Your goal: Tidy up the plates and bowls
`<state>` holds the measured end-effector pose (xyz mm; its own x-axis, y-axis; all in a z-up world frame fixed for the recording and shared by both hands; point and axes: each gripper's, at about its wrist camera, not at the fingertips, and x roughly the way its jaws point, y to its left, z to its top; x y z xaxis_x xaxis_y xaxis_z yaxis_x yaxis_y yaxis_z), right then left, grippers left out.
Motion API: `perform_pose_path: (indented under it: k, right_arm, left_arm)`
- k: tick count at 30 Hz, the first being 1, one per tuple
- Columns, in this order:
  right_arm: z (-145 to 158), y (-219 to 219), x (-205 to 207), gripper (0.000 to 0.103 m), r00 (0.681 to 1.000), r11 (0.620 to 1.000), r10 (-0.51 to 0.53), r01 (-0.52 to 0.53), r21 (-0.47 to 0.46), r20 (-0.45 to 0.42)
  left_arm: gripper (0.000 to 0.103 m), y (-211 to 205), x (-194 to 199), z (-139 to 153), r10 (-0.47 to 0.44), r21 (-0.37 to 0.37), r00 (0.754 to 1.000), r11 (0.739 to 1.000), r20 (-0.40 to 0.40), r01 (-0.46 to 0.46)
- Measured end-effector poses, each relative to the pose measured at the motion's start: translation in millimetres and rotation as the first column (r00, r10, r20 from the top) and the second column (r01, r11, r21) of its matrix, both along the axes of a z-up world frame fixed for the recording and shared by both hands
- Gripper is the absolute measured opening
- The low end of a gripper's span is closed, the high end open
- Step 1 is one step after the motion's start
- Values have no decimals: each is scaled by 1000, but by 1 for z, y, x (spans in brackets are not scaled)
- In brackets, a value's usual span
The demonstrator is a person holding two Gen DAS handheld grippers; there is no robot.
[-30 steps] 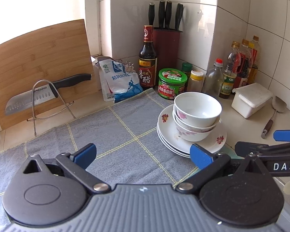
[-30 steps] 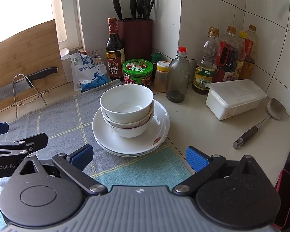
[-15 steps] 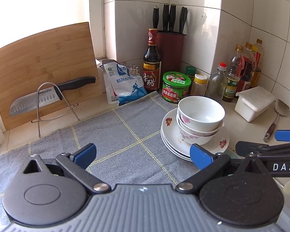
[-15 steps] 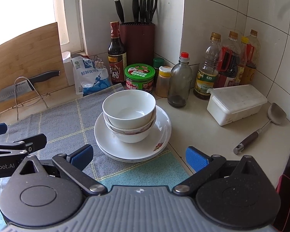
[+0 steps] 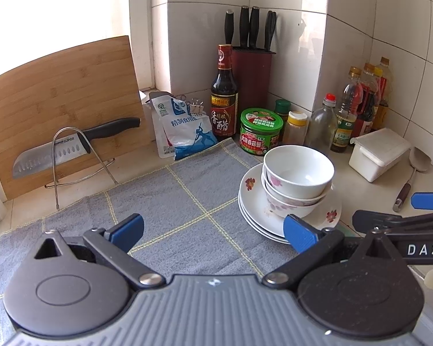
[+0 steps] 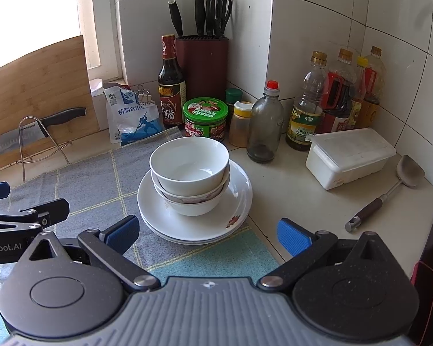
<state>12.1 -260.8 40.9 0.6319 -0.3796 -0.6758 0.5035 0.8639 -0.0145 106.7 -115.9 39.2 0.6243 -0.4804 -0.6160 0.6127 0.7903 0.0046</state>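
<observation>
Both grippers sit nearest, low over the cloth (image 5: 187, 201), fingers spread wide and holding nothing. Left gripper (image 5: 213, 229) hangs over the grey checked part, its right finger tip in front of the plates' near left rim; can't tell if it touches. Right gripper (image 6: 206, 230) is just near of the plates, w/ the stack centred in the gap between its blue pads (image 6: 293, 236).

Next out: plates (image 6: 239, 190), a few stacked, white w/ small red flower marks, sitting on the cloth's right edge, partly over the bare desk (image 6: 288, 190). Bowls (image 6: 189, 163) are nested upright on the plates, approx. three deep, top one plain white and empty, lower ones w/ pink floral print.

Right of the stack: white lidded box (image 6: 350, 155) and a spatula (image 6: 389, 190) lying on the desk.

Further back, L to R: cutting board (image 5: 63, 98) leaning on the wall w/ a knife (image 5: 72, 144) on a wire rack, salt bag (image 5: 184, 127), vinegar bottle (image 5: 223, 95), green-lid jar (image 5: 261, 131), clear bottle (image 6: 265, 127), oil bottles (image 6: 340, 92). Knife block (image 6: 202, 63) stands in the far corner.
</observation>
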Motion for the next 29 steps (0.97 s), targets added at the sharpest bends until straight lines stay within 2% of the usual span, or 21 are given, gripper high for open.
perform_pose_path:
  k: [29]
  right_arm:
    - [3, 9, -4, 103, 1000, 1000, 6, -6, -11, 1]
  left_arm:
    - [102, 4, -2, 1, 2, -5, 1000, 1000, 7, -2]
